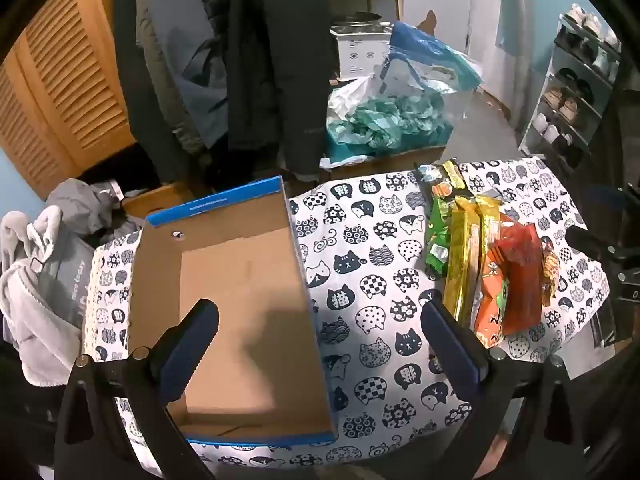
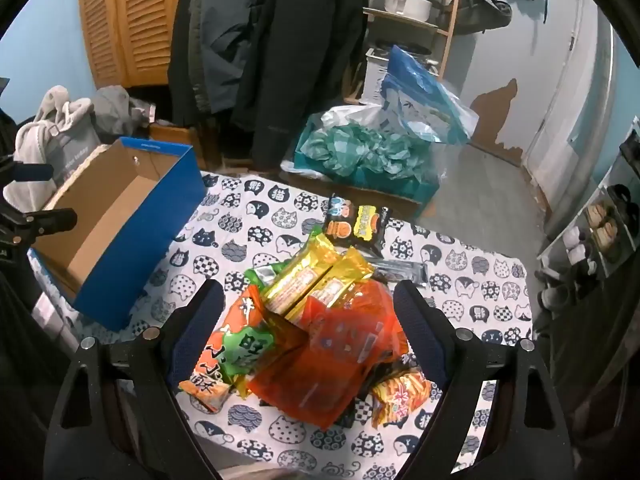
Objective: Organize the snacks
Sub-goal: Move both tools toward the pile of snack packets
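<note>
On the cat-print tablecloth (image 1: 360, 264), both tongs, left (image 1: 320, 320) and right (image 2: 308, 304), gape wide, holding nothing

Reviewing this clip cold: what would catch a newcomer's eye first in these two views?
The bright heap of snack packets, orange, red, gold and green, piled on the cat-print tablecloth right under the open right gripper. Next, the empty blue cardboard box at the cloth's left, with the open left gripper above its near end. One black snack packet lies apart, beyond the heap.
</note>
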The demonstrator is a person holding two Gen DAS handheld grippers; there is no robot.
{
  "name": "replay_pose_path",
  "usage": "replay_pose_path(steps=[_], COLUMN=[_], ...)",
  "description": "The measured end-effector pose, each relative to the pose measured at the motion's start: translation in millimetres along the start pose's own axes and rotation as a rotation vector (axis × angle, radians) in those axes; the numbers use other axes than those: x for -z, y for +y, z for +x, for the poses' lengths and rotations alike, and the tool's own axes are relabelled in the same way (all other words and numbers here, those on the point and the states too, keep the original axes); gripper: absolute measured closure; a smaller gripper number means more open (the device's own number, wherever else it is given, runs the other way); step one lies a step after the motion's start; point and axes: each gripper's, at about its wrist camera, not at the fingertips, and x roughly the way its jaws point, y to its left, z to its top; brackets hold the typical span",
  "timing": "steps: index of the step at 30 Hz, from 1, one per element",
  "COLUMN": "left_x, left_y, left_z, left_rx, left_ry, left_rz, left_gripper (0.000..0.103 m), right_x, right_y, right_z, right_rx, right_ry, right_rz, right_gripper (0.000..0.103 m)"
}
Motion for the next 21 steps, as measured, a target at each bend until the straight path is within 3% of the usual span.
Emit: replay_pose_path(steps=[21], left_x=[-0.5], left_y=[-6.3], left_z=[-1.5], left_rx=[-0.024], left_ry=[-0.031], left_rz=[0.041], left_gripper=[0.001], right_x=[1.6], right_y=[0.0], right_z=[1.3], right_rx=[0.004], right_ry=[0.008], right_rz=[-0.003], right_gripper=[0.018])
